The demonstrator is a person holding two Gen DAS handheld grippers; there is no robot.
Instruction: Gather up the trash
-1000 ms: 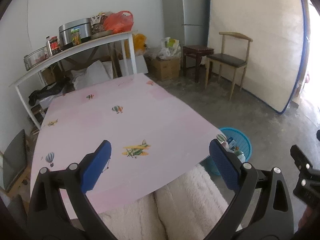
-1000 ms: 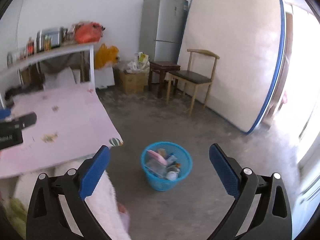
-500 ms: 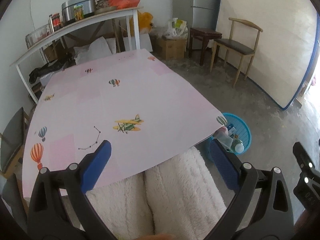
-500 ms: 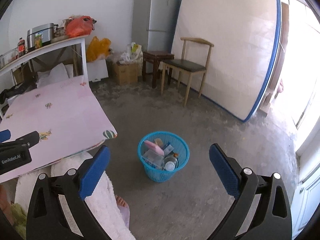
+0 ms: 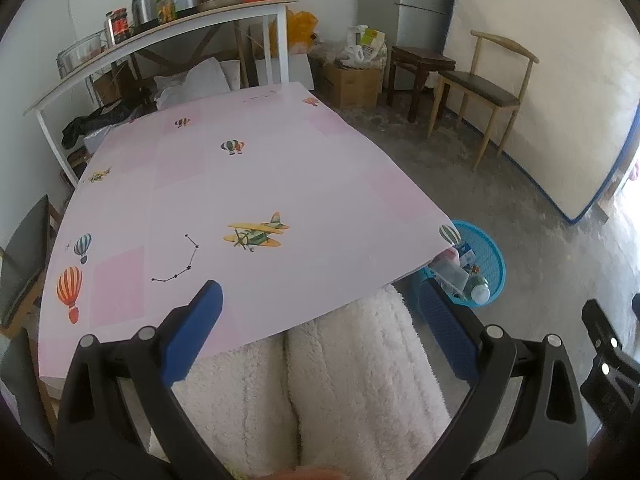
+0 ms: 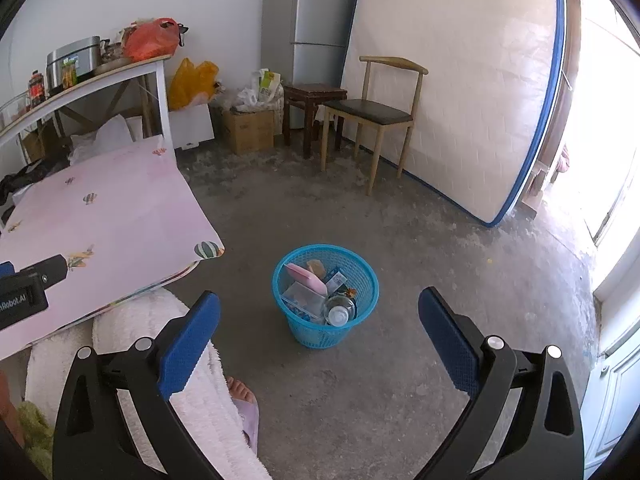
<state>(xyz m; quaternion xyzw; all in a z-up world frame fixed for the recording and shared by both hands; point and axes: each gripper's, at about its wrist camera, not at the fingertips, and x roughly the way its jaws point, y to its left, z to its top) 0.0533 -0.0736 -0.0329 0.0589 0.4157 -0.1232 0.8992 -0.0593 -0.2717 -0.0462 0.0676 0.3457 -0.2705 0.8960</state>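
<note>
Left gripper (image 5: 320, 328) held with jaws wide and empty over pink balloon-and-plane patterned surface (image 5: 224, 200), right gripper (image 6: 320, 328) likewise spread wide, round blue plastic mesh trash basket (image 6: 325, 297) seen mid-frame on grey concrete floor (image 6: 420, 264), filled with packaging and a clear bottle (image 6: 339, 312).

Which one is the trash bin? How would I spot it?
Find the pink table with balloon pictures. Just past its near corner, on the grey floor, stands a small bright blue mesh basket. It is the only blue tub there, already holding a bottle and wrappers.
</note>
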